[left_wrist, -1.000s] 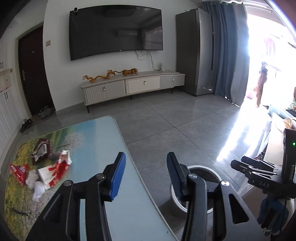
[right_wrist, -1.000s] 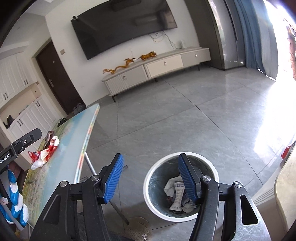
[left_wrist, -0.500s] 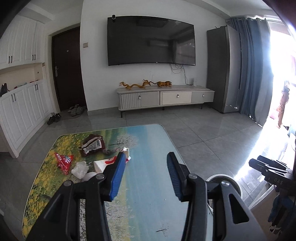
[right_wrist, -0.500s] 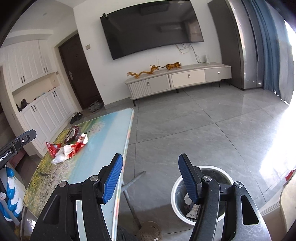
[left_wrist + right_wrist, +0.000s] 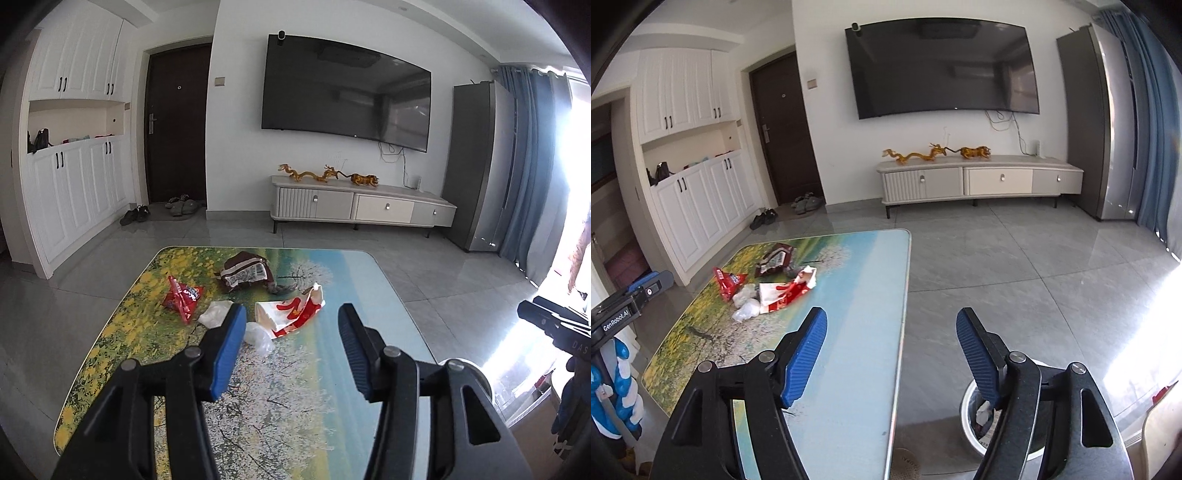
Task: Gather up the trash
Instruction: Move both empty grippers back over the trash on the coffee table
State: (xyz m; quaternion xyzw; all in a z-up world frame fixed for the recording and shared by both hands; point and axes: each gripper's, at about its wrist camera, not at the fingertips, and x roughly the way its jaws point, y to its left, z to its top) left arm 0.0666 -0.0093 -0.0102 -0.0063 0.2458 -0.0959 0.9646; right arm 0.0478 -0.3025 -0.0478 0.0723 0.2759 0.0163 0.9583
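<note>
From your left wrist, your left gripper [image 5: 291, 332] has just been widening, with nothing between its jaws; the wrappers [image 5: 290, 314] lie near the table's [image 5: 351, 266] far left corner. From your right wrist, your right gripper [image 5: 891, 341], also just widening, holds nothing; the bin [image 5: 967, 421] stands off the table's right edge.

Bright daylight glares from the right; sharp frames, fisheye-bent edges.

Near tabletop [image 5: 295, 398] bare; wrappers [image 5: 291, 312] cluster far left.
</note>
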